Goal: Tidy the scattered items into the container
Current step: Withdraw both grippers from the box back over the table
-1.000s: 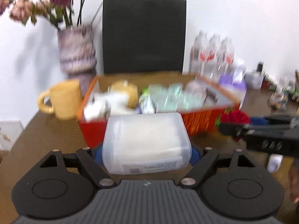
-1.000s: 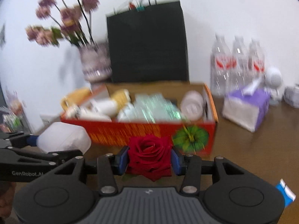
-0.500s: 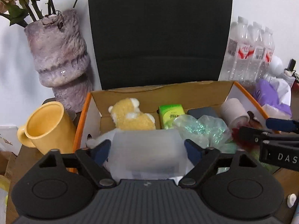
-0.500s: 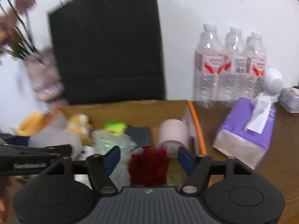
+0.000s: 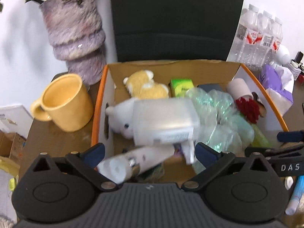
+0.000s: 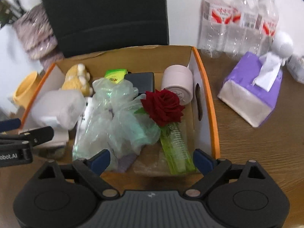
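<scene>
Both grippers hung over the orange-rimmed box (image 5: 98, 102) with their jaws opening. The left gripper (image 5: 150, 150) had nothing pressed between its blue pads; the frosted tub (image 5: 163, 121) lay blurred just past them, in the box, atop a white plush (image 5: 121, 114) and a white bottle (image 5: 133, 161). The right gripper (image 6: 152, 158) was likewise free of any load, and the rose (image 6: 164, 106) lay in the box on its green stem sleeve (image 6: 177, 148), against crumpled plastic wrap (image 6: 117, 117).

The left view alone showed the yellow mug (image 5: 64, 102) whole, the vase (image 5: 74, 30) up close, and the white plush and bottle under the tub. There the rose (image 5: 248, 110) was only a red smear at the right wall, and the right gripper (image 5: 288, 134) crossed the edge. The right view alone showed the tissue pack (image 6: 252, 91) in full, the stem sleeve, a pink cup (image 6: 177, 82) on its side, a dark case (image 6: 141, 81), and wood table (image 6: 256, 152) right of the box. The left gripper (image 6: 9, 124) came in from the left edge there, beside the tub (image 6: 58, 108). Both views caught the yellow plush (image 5: 146, 87), green packet (image 5: 181, 87), black bag (image 5: 176, 19) and water bottles (image 6: 237, 19).

A second before, each gripper had been clamped on its item in front of the box: tub in the left, rose in the right. Half a second before, both items hung over the box between widening pads. Now both were down inside.
</scene>
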### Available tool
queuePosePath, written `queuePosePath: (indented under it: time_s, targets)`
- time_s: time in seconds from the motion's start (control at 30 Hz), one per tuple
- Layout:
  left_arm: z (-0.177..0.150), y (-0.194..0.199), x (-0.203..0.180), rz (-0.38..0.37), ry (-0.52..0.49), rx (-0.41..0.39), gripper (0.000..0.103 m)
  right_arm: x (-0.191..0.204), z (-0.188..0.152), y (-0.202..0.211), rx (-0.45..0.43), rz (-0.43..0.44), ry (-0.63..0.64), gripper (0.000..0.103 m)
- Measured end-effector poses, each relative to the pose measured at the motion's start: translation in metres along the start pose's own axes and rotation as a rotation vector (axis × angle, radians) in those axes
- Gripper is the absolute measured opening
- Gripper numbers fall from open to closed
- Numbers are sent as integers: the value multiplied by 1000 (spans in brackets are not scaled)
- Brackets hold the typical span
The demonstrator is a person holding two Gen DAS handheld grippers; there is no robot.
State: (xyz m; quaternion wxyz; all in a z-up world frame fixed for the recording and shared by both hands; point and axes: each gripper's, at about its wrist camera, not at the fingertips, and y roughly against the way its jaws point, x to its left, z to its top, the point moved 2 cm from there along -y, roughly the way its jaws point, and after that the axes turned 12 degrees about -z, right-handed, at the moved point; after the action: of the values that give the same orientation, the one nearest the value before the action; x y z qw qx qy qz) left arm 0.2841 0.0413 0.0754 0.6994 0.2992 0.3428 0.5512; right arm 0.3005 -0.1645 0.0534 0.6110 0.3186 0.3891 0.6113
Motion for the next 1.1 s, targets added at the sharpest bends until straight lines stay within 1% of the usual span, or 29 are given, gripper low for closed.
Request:
queuePosePath:
  time_s: [0.07, 0.17, 0.27, 0.37, 0.5, 0.7, 0.8, 0.87, 0.93, 1.0, 1.1]
  targets:
    - [-6, 7, 3, -2, 19, 12, 103, 0, -1, 11, 1, -11, -4, 94]
    - [-14, 18, 4, -9, 38, 24, 103, -1, -2, 31, 21, -5, 0, 95]
    - [-22, 28, -2, -36, 40, 38, 103, 2, -7, 45, 37, 0, 34, 95]
    - [-31, 42, -9, -29, 27, 30, 103, 6, -17, 55, 44, -21, 54, 95]
    - [-46, 62, -16, -40, 31, 11, 103, 8, -35, 69, 36, -16, 54, 95]
    - [-69, 89, -29, -41, 24, -22, 103, 11, -64, 96, 4, -9, 64, 95]
    - [-86, 108, -34, -41, 18, -60, 103, 10, -83, 110, -21, -1, 60, 95]
    - [-102, 118, -37, -44, 10, -75, 103, 11, -101, 118, -42, 8, 62, 97]
    - [-125, 126, -39, -15, -10, -100, 103, 12, -122, 124, -69, 23, 72, 98]
    - [-151, 134, -43, 19, -23, -146, 103, 14, -148, 125, -114, 40, 72, 99]
    - [-197, 142, -46, 29, -12, -231, 103, 16, -192, 123, -189, 69, 64, 99]
